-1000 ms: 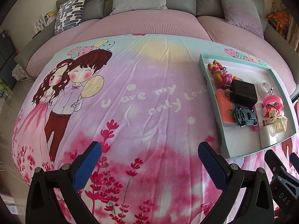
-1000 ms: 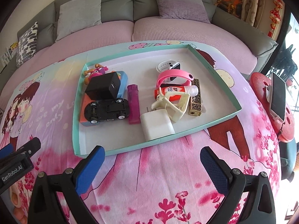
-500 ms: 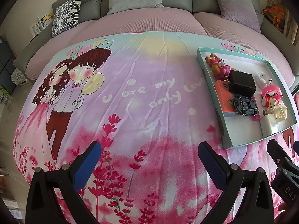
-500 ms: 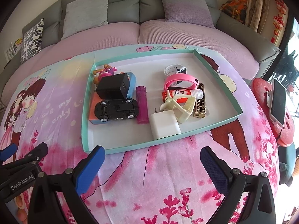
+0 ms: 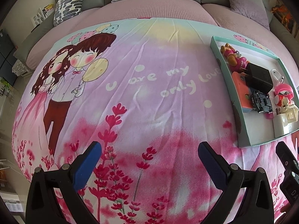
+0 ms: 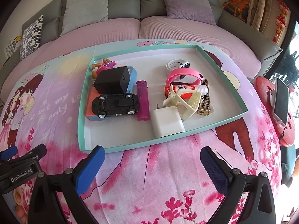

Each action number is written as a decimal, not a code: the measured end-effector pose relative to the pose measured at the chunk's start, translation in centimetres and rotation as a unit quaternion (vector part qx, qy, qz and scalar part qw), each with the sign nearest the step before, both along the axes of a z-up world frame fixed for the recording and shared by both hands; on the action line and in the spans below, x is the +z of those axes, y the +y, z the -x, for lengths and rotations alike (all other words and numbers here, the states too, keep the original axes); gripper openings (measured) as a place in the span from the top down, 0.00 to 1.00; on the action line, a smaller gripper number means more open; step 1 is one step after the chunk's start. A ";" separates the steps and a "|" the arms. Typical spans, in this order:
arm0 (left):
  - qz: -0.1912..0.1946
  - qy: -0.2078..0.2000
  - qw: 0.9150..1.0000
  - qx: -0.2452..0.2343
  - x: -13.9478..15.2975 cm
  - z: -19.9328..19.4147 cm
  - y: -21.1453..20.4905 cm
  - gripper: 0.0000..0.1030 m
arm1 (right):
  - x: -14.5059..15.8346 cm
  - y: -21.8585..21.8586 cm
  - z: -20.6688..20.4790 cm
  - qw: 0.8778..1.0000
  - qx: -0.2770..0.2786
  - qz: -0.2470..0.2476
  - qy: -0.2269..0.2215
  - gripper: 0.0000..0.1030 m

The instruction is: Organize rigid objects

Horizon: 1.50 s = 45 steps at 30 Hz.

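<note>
Both grippers have black plastic arms with silver screws, blue textured fingers [image 6: 214,166], and white "GenRobot.AI" lettering.

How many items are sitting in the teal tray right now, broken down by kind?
In the teal tray:
Chargers: 2, black, white
Lighters: 2, magenta, bronze
Wristbands: 2, pink, white
Toys: 2, black car, figure
Tube: 1
Clip: 1
Orange-blue box: 1
Total: 11

Both grippers wide open, holding nothing

The left gripper [image 5: 149,155] and the right gripper [image 6: 152,158] hover side by side, each with its two blue-padded fingers [image 6: 89,169] spread far apart and pointing forward, the black frames below them.
</note>
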<state>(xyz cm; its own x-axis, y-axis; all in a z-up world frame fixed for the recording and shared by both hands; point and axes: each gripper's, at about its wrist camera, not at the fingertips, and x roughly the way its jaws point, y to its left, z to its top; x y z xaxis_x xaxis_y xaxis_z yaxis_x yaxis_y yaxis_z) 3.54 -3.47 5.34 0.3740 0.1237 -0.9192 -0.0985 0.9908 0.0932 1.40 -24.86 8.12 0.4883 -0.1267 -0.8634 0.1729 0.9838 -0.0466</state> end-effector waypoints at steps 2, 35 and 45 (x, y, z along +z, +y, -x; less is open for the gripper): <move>0.000 0.001 1.000 0.001 0.0 0.0 0.1 0.00 | 0.0 -0.1 0.1 1.000 -0.002 0.000 -0.001 0.00; 0.012 0.013 1.000 0.004 -0.8 -0.2 0.5 0.00 | -0.9 -0.6 0.0 1.000 -0.010 0.002 0.007 0.00; 0.013 0.014 1.000 0.006 -0.8 -0.3 0.5 0.00 | -1.1 -0.7 0.1 1.000 -0.010 0.002 0.009 0.00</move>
